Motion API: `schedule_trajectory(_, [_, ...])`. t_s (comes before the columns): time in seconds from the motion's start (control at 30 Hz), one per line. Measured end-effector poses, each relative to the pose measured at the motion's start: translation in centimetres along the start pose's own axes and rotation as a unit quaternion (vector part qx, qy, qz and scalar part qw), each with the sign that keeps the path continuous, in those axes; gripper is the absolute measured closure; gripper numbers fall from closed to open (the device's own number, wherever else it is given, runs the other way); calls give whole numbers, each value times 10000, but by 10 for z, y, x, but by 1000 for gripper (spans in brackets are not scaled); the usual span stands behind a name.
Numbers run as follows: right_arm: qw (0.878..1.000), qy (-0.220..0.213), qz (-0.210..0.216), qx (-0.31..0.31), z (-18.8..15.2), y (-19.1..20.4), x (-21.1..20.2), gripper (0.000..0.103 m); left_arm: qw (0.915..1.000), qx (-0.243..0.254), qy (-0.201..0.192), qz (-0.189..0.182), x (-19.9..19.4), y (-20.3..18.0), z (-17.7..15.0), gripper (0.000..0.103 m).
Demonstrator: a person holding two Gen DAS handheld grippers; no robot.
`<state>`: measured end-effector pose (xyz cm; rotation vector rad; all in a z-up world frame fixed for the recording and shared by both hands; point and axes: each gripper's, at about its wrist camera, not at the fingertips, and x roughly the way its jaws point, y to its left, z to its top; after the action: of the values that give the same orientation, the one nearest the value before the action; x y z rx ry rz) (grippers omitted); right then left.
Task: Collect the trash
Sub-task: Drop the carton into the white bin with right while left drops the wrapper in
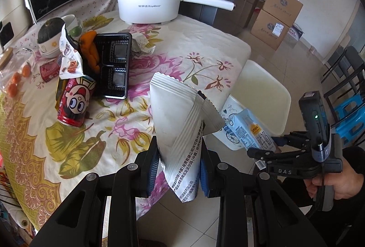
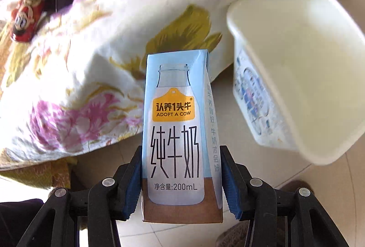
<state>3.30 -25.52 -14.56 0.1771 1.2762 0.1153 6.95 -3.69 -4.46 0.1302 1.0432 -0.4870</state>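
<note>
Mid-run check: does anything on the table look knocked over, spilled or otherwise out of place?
Yes. The red cartoon can lies on its side on the tablecloth, left of the black tray. An orange peel hangs over the tray's edge. No spill is visible.

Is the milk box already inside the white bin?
No, the right tool is holding the milk box in the air, beside the white bin, not in it.

Glossy paper milk carton (image 2: 180,132), matt foil wrapper (image 1: 180,132), smooth plastic bin (image 2: 303,69).
</note>
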Motion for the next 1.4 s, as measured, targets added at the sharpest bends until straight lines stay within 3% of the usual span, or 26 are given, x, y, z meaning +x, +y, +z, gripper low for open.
schedule_trajectory(0.23, [9977, -641, -67, 225, 47, -44, -56, 49, 9999, 30, -29, -91, 17, -21, 22, 71])
schedule_trajectory(0.5, [9941, -899, 54, 609, 71, -85, -67, 49, 9996, 174, 19, -227, 48, -54, 49, 71])
schedule_trajectory(1.0, [9908, -772, -139, 1099, 56, -157, -63, 49, 9959, 399, 105, -803, 124, -133, 86, 71])
schedule_trajectory(1.23, [9891, -678, -229, 1285, 45, -183, -61, 49, 9941, 665, 96, -853, 150, -160, 93, 69])
schedule_trajectory(1.3, [9889, -682, -258, 1298, 43, -186, -62, 49, 9936, 729, 12, -859, 152, -165, 93, 66])
schedule_trajectory(1.37, [9885, -697, -280, 1309, 42, -188, -63, 49, 9943, 735, -49, -773, 153, -167, 94, 35])
schedule_trajectory(1.4, [9884, -706, -291, 1315, 42, -189, -63, 49, 9950, 695, -123, -712, 152, -166, 94, 30])
